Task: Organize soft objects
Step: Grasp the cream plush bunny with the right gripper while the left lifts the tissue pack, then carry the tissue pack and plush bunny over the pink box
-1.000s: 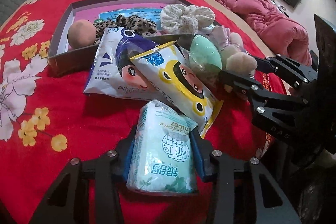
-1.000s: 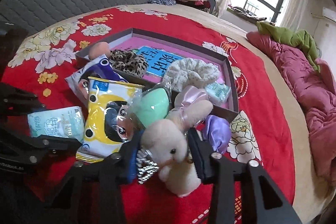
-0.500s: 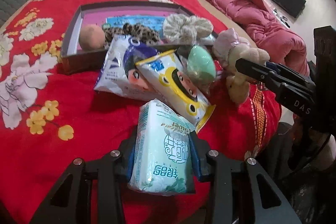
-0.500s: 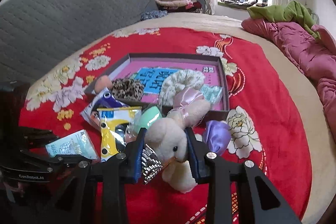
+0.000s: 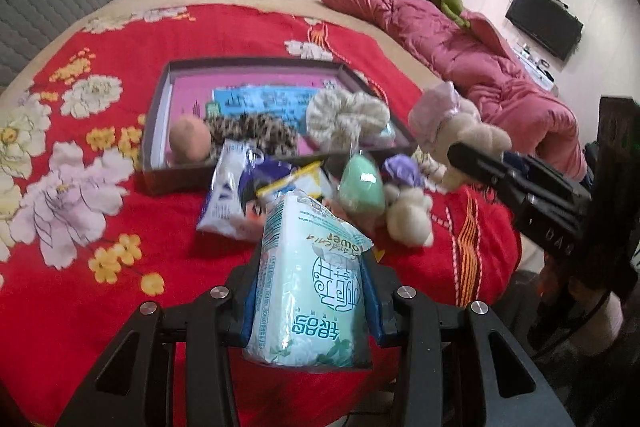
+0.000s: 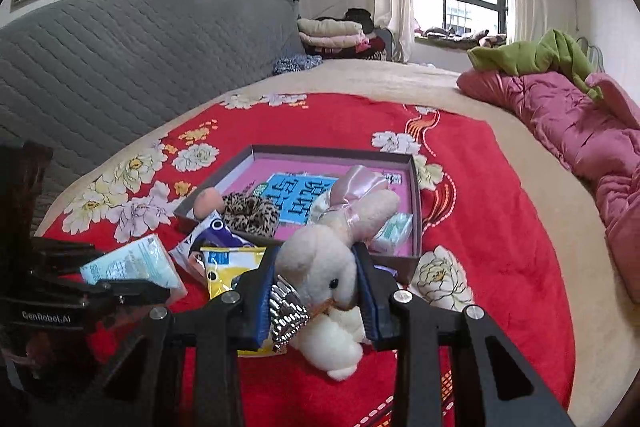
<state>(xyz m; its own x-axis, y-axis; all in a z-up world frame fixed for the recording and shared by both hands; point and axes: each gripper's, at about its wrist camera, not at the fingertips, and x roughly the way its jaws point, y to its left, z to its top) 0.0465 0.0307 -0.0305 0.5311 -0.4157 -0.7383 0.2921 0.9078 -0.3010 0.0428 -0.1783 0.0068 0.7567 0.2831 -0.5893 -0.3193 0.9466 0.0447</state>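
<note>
My left gripper [image 5: 310,291] is shut on a pale green tissue pack [image 5: 310,287] and holds it above the red blanket; the pack also shows in the right wrist view [image 6: 134,265]. My right gripper [image 6: 316,291] is shut on a cream plush rabbit [image 6: 320,267] with a pink bow, lifted off the bed; it shows in the left wrist view [image 5: 460,131]. A shallow dark box [image 5: 158,99] with a pink floor holds a peach ball [image 5: 189,141], a leopard scrunchie [image 5: 252,131] and a white scrunchie [image 5: 346,111].
In front of the box lie a white-blue wipes pack [image 5: 228,195], a yellow pack [image 6: 228,263], a mint green sponge [image 5: 360,183], a purple scrunchie [image 5: 402,171] and another cream plush [image 5: 408,215]. A pink quilt [image 5: 480,59] lies at the right. A grey headboard [image 6: 120,59] stands at the left.
Both grippers rose and pulled back from the pile, the left with the tissue pack, the right with the plush rabbit. The box looks farther away.
</note>
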